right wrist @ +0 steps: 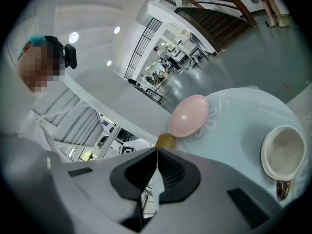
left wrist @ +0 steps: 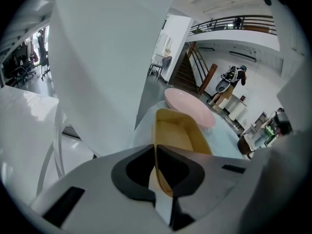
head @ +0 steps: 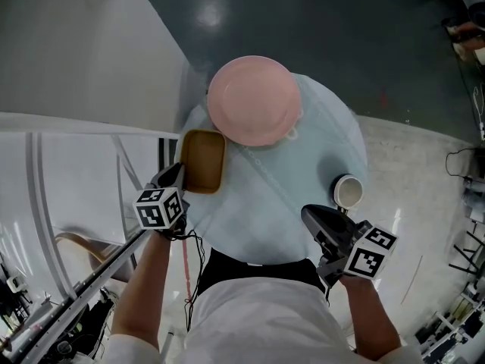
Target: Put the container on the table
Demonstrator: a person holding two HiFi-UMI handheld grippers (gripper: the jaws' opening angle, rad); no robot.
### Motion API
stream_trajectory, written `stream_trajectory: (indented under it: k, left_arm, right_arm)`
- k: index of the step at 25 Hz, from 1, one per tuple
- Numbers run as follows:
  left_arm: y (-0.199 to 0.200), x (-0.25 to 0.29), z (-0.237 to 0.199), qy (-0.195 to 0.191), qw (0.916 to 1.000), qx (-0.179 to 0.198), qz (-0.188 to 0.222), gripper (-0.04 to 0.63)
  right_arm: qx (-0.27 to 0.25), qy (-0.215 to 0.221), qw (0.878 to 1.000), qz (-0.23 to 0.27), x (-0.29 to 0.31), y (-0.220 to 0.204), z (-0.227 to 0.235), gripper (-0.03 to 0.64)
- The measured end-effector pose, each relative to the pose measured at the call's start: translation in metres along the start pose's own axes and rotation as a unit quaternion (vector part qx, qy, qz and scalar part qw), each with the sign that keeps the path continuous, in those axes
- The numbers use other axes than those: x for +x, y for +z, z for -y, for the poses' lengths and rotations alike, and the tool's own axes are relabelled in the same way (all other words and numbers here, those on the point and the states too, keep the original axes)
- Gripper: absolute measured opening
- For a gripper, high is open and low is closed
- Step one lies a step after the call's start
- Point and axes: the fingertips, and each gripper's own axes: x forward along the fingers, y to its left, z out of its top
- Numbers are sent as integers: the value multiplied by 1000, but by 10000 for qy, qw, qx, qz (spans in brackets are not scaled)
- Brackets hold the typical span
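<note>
container (head: 202,160) placement looks nearly done, we judge: the mustard-yellow tray sits just near-left of the pink plate (head: 254,99), over the rim of the round table (head: 288,203), though we cannot tell whether its base already rests on the cloth. our left gripper (head: 179,174) is clamped on its near rim, the thin wall pinched between the jaws, so letting go is left. our right gripper (head: 312,218), near-right of the plate by the white cup (head: 348,192), has its jaws pressed together on nothing. the container lies open side up, long axis running away from us, far end toward the plate.
</note>
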Motion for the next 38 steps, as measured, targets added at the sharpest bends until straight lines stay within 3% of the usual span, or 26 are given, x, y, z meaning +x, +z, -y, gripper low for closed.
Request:
stream_trajectory:
  k: [11, 14, 17, 30, 38]
  left_arm:
    - [6, -17, -1, 17, 9998, 110, 171, 37]
    - [14, -33, 1, 37, 9993, 174, 328, 98]
    - [30, -53, 9, -26, 9979, 302, 565, 100]
    - [82, -135, 98, -983, 9789, 1244, 1292, 98]
    - [95, -181, 142, -1624, 9648, 1322, 1593, 81]
  right_arm:
    - [-111, 45, 9999, 81, 4, 3, -12, 23]
    - [-182, 76, 9997, 135, 4, 6, -18, 23]
    - [-258, 104, 9994, 201, 4, 10, -27, 23]
    - [-648, 278, 9953, 661, -10, 13, -74, 23]
    - [-888, 283, 9911, 950, -22, 11, -102, 23]
